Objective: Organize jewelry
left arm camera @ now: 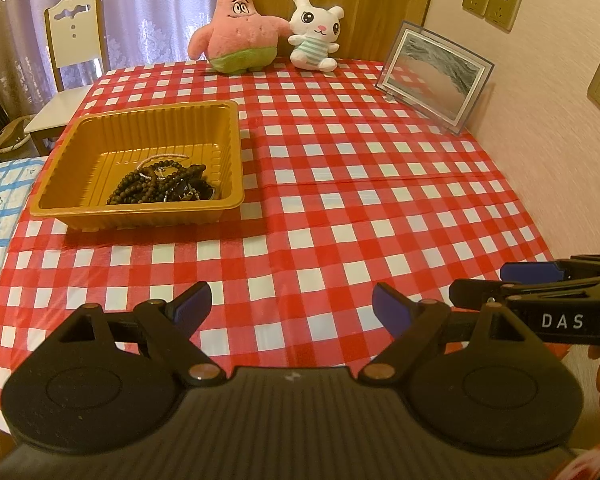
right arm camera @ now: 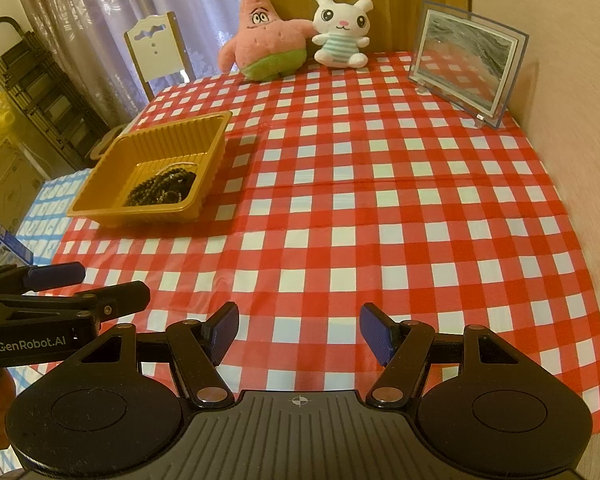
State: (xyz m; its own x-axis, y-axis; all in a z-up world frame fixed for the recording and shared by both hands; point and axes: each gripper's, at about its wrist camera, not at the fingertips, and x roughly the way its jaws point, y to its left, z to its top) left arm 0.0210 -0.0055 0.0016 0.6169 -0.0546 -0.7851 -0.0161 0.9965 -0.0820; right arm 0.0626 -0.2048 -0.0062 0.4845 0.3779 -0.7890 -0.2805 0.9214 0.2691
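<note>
At lower centre of the left wrist view, the left gripper (left arm camera: 292, 308) is held over the checked cloth (left arm camera: 360, 200), jaws spread wide, nothing between them. At lower centre of the right wrist view, the right gripper (right arm camera: 298, 330) is likewise held over the cloth, jaws spread somewhat less, nothing pinched. Each gripper is seen edge-on in the other's view: the right one at lower right of the left view, the left one at lower left of the right view.

The tray (left arm camera: 60, 168) is seen left of centre in both views, resting on the cloth, well apart from both grippers. Beads (left arm camera: 160, 188) are piled in its near right corner, tangled with a thin pale chain (left arm camera: 156, 160).

Along the far edge, upper centre, a pink plush (left arm camera: 240, 28) and a white plush (left arm camera: 316, 32) are set touching. A frame (left arm camera: 436, 76) is propped at upper right, near the wall.
</note>
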